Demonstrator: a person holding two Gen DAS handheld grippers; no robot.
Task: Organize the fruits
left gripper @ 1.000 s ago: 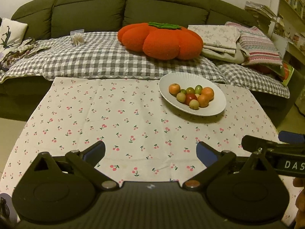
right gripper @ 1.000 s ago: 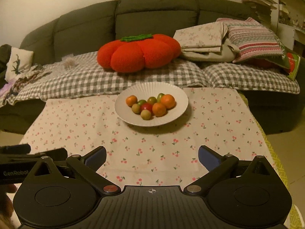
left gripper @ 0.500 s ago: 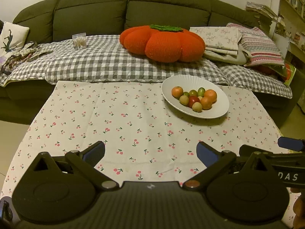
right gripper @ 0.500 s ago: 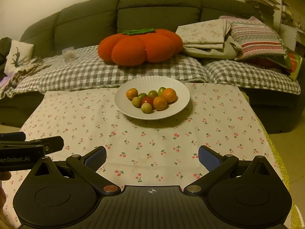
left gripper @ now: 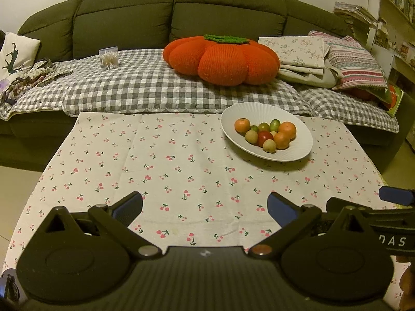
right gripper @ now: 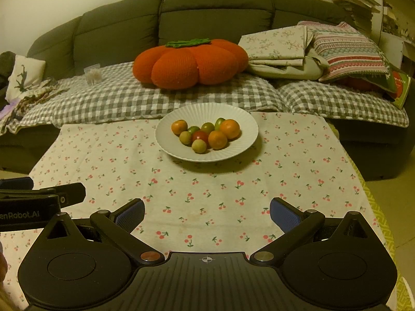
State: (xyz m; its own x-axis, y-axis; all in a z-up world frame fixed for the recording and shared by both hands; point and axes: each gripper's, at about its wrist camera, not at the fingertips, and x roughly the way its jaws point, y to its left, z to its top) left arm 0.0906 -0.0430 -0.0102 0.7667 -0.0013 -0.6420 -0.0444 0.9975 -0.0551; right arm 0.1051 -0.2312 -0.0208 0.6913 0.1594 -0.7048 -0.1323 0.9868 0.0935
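Blue-padded fingers (left gripper: 129,204) of the left gripper (left gripper: 205,204) stood wide apart over the cherry-print cotton cloth on the tabletop (left gripper: 168,171), holding nothing. The right gripper (right gripper: 207,208) was likewise spread and empty, its blue pads (right gripper: 284,216) hovering above the same cloth.

From the left view, the white ribbed ceramic plate (left gripper: 298,153) lay at about one o'clock, well apart from the fingers; from the right view the plate sat nearly at twelve o'clock. On it was a small heap of round fruits (right gripper: 205,134): three orange ones, a red one in the middle, and several green or yellow-green ones, all touching their neighbours.

My judgement was that these fruits would be light, smooth-skinned and prone to roll. A centred pinch across the widest part of one fruit, with mild pressure, seemed best. An outer piece, such as the orange fruit at the plate's nine o'clock (right gripper: 179,127), offered the freest approach; the red one was hemmed in. The plate looked breakable, so knocks against its rim were worth avoiding.

Beyond stood the dark green sofa (left gripper: 155,7) with a grey checked blanket (left gripper: 129,90) and an orange knitted pumpkin cushion (left gripper: 223,59). No second dish for sorting showed anywhere. Fruit at the heap's far side was partly hidden, so the exact count was unclear.
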